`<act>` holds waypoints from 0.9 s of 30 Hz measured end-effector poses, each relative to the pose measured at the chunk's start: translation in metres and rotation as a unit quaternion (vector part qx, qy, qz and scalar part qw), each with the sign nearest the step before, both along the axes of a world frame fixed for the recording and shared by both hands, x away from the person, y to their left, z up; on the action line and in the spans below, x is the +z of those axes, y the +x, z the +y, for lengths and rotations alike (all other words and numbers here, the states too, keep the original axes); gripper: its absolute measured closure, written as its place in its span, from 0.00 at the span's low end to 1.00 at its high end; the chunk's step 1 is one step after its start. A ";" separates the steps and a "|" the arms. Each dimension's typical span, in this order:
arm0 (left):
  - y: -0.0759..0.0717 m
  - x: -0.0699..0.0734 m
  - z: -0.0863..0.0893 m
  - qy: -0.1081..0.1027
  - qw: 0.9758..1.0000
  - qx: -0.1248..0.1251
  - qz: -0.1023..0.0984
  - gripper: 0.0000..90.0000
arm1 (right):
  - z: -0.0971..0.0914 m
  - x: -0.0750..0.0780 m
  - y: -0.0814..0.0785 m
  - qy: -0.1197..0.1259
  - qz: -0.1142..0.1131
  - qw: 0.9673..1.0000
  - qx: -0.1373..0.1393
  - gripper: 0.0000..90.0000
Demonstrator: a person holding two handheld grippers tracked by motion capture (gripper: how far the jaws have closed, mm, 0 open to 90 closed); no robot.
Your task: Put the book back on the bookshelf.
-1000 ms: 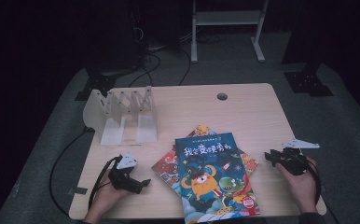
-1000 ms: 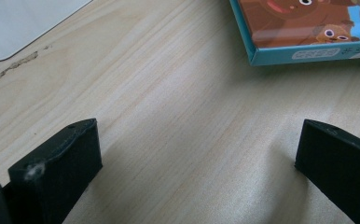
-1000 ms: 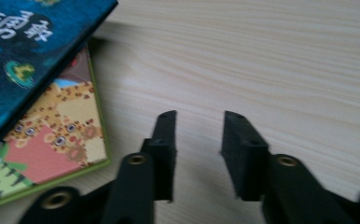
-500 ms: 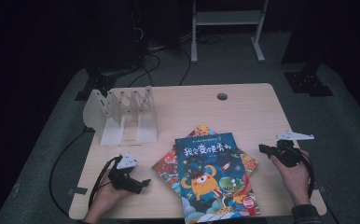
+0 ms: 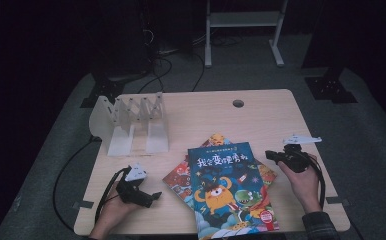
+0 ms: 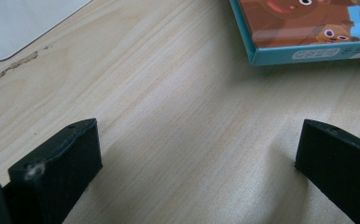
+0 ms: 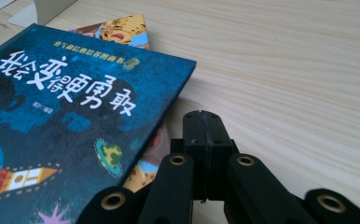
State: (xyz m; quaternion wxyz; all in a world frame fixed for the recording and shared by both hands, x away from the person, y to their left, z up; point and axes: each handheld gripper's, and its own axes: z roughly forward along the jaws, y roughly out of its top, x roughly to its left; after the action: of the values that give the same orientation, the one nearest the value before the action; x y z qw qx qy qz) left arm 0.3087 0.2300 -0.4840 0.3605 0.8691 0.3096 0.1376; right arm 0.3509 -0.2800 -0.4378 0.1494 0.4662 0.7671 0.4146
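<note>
On the pale wooden table a dark blue hardcover picture book with a cartoon orange monster and white lettering lies flat on top of a small stack of other colourful picture books, near the front edge and roughly midway between the two hands. The right gripper sits just beside the blue book's upper right corner, pointing toward it; in the right gripper view its two black jaws are pressed flat together with nothing between them, tips close to the cover's edge — they have just been closing. The left gripper rests on the table left of the stack, near it but apart; in the left gripper view its jaws stand wide, bare wood between them, and a light blue book corner lies ahead. A white accordion-style file rack stands upright at the table's far left.
</note>
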 end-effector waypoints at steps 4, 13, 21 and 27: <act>0.000 0.000 0.000 0.000 1.000 0.000 0.000 0.00 | 0.008 -0.002 0.006 -0.001 0.004 1.000 0.008 0.99; 0.000 0.000 0.000 0.000 1.000 0.000 0.000 0.00 | 0.021 -0.010 0.017 -0.004 0.020 1.000 0.020 1.00; 0.000 0.000 0.000 0.000 1.000 0.000 0.000 0.00 | 0.033 -0.013 0.026 -0.004 0.027 0.999 0.025 1.00; 0.000 0.000 0.000 0.000 1.000 0.000 0.000 0.00 | 0.041 -0.013 0.032 -0.001 0.028 0.999 0.032 1.00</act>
State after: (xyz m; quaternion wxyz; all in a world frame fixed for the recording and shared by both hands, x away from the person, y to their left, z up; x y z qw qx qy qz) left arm 0.3087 0.2300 -0.4840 0.3606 0.8690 0.3097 0.1376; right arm 0.3830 -0.2385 -0.4507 0.1150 0.4529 0.7859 0.4048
